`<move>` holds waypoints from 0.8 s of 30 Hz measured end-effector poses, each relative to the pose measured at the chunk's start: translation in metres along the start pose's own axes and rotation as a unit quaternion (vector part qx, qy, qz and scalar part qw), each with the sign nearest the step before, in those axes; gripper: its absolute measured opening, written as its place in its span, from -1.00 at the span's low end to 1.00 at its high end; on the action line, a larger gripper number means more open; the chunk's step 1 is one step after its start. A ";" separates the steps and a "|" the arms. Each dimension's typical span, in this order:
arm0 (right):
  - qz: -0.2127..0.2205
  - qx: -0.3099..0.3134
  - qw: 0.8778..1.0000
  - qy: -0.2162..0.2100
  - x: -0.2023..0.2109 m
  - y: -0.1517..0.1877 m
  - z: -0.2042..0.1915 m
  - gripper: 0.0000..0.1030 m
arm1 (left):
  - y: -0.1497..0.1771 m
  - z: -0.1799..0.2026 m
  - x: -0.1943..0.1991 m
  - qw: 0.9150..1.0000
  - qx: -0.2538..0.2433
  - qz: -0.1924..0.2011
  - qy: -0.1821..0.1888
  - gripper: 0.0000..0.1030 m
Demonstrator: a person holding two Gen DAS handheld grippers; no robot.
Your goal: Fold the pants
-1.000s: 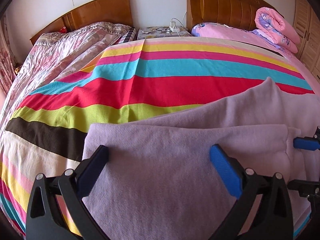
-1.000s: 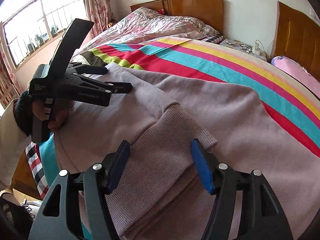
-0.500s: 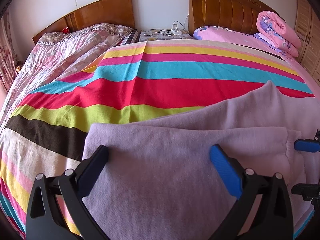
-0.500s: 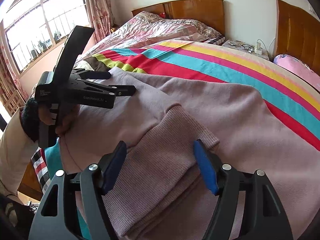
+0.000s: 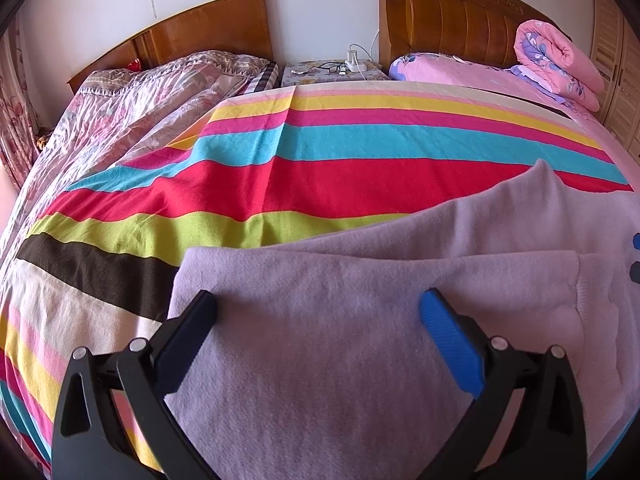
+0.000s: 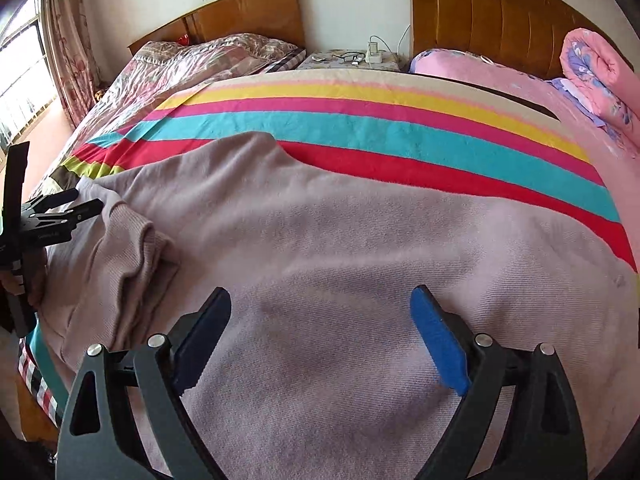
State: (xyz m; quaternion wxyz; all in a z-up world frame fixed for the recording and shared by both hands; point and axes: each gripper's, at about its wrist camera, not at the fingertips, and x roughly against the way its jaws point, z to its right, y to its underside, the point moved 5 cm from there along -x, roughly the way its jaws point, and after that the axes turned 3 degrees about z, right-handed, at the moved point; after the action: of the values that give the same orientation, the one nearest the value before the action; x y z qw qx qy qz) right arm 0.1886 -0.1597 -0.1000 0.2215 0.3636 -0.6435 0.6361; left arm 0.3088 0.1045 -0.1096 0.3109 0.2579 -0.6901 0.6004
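Both the left gripper [image 5: 318, 312] and right gripper [image 6: 320, 312] hovered wide open, gripping nothing, over the lilac knit pants [image 6: 340, 240] spread on the striped blanket [image 5: 320, 168], so honestly pinching both layers near the ribbed cuffs [image 6: 132, 248] looked smartest.

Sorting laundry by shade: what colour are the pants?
Pale lilac pants, plain, no pattern; clearest in the left wrist view.

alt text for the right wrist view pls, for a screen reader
The open right gripper hovers over lilac pants spread flat on a rainbow-striped blanket covering a bed. The left gripper enters at the far left beside the pants' bunched ribbed cuff.
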 end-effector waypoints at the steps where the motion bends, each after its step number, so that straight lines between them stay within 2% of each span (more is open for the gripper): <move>1: 0.012 0.002 1.000 0.002 0.008 -0.002 0.000 0.71 | 0.000 0.000 0.000 1.000 0.000 -0.001 0.001 0.97; 4: 0.039 0.003 0.999 -0.013 0.034 -0.002 -0.006 0.71 | -0.002 -0.001 0.003 1.000 0.004 0.005 0.004 0.97; 7: 0.052 0.018 0.998 -0.015 0.057 0.010 -0.009 0.71 | -0.004 0.006 0.029 0.999 -0.010 0.041 -0.024 0.97; 10: 0.049 0.017 0.999 -0.005 0.073 0.030 -0.001 0.71 | 0.001 0.036 0.069 0.996 -0.042 0.077 -0.028 0.97; 12: 0.041 0.005 0.999 0.002 0.077 0.046 0.006 0.71 | 0.012 0.062 0.091 0.994 -0.061 0.091 -0.014 0.97; 13: 0.035 -0.002 0.999 0.002 0.078 0.054 0.010 0.71 | 0.020 0.076 0.096 0.994 -0.070 0.087 0.002 0.97; 15: 0.022 -0.015 1.000 0.002 0.077 0.072 0.018 0.71 | 0.039 0.098 0.089 0.994 -0.089 0.053 0.023 0.97; 17: 0.003 -0.028 1.000 0.010 0.071 0.089 0.026 0.71 | 0.058 0.109 0.074 0.994 -0.102 0.028 0.018 0.97; 18: 0.003 -0.030 1.000 0.007 0.070 0.094 0.030 0.72 | 0.060 0.107 0.074 0.995 -0.089 0.045 0.020 0.97; 21: 0.012 -0.016 1.000 0.006 0.076 0.104 0.029 0.72 | 0.063 0.097 0.066 0.997 -0.057 0.020 0.048 0.97; 24: 0.014 -0.028 1.000 -0.003 0.084 0.113 0.037 0.72 | 0.065 0.093 0.060 0.998 -0.049 0.001 0.046 0.97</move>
State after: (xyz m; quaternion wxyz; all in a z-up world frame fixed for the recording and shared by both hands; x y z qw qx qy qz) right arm 0.0570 -0.2199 -0.1147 0.2208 0.3506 -0.6667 0.6196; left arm 0.2098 0.0235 -0.1170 0.3544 0.2137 -0.7036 0.5776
